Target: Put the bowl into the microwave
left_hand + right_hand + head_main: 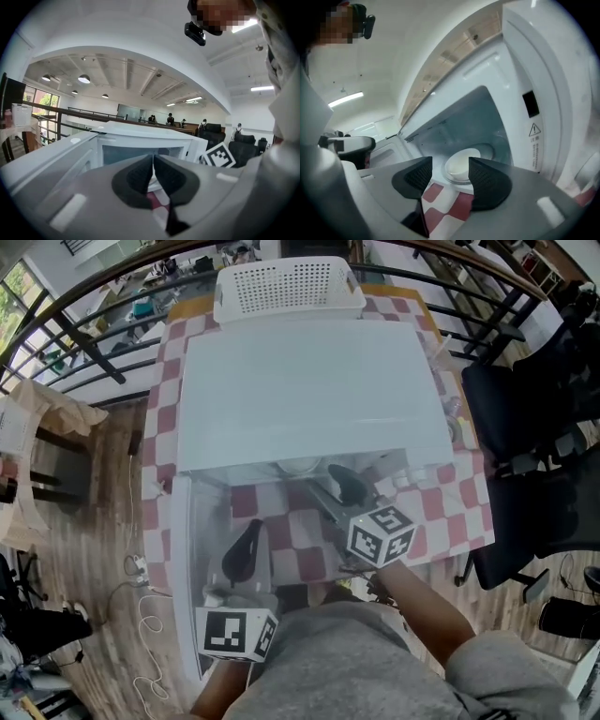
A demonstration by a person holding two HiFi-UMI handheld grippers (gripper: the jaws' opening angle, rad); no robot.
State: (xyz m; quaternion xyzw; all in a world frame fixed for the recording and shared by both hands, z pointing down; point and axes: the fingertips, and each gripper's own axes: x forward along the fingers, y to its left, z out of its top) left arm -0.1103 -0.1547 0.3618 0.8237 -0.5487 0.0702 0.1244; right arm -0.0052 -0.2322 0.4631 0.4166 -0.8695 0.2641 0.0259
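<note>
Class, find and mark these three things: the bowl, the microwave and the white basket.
bowl [460, 165]: right gripper view, on its pale inside.
microwave [309, 395]: head view, on its white top panel.
white basket [289, 285]: head view, on its perforated middle.

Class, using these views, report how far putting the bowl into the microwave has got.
Done: the bowl sits inside the microwave. In hand: nothing; the right gripper is open and empty, outside the cavity. Left: the door stands open, perhaps to shut.
</note>
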